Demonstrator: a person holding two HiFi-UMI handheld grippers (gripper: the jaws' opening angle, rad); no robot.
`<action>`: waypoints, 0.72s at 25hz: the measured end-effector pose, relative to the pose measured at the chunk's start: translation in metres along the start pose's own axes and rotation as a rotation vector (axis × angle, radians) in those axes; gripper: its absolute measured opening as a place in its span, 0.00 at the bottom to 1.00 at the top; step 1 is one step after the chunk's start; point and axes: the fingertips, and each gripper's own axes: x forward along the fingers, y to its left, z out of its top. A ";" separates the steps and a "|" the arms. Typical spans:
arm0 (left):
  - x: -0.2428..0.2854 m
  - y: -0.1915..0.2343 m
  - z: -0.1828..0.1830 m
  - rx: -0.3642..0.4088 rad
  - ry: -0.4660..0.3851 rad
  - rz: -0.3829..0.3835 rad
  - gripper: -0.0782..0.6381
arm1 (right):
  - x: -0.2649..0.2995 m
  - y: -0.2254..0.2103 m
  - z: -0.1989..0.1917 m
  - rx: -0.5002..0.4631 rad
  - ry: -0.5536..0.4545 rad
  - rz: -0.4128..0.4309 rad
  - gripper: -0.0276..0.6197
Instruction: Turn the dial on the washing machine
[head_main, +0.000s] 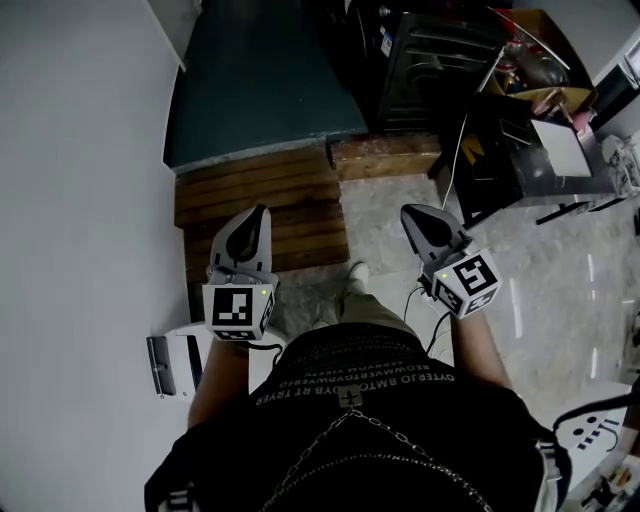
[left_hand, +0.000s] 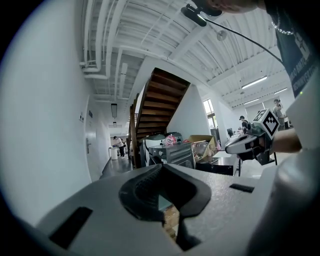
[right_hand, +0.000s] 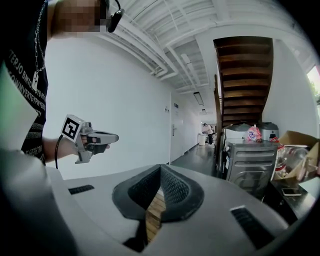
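Black shirt fabric (head_main: 350, 400) with white lettering fills the bottom of the head view; the print runs upside down and no whole word can be read. Left tongs (head_main: 262, 212), grey with dark ribbed pads, are clenched tip to tip on nothing and hang above the brown slatted wooden platform (head_main: 250, 185); a cube (head_main: 238, 308) with black-and-white square markers sits at their rear. Right tongs (head_main: 409, 212) are likewise clenched and empty, above the mottled grey floor (head_main: 385, 225), with their own marker cube (head_main: 470, 282) behind. Both point forward, side by side. Farther ahead, the grey metal washing machine (right_hand: 250, 162) stands upright beneath the dark wooden staircase (right_hand: 245, 80), well apart from both tongs, its front turned toward them and slightly left. A pink bag (right_hand: 253, 133) sits on its top. The dial is too small to tell which way it points.
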 end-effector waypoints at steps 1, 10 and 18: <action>0.010 0.004 0.002 0.008 0.000 -0.003 0.12 | 0.007 -0.009 0.000 0.007 -0.001 -0.001 0.04; 0.116 0.038 0.018 0.022 0.005 0.015 0.12 | 0.085 -0.090 0.017 0.029 -0.022 0.027 0.04; 0.206 0.036 0.035 0.029 -0.006 0.026 0.12 | 0.125 -0.173 0.035 -0.017 -0.048 0.042 0.04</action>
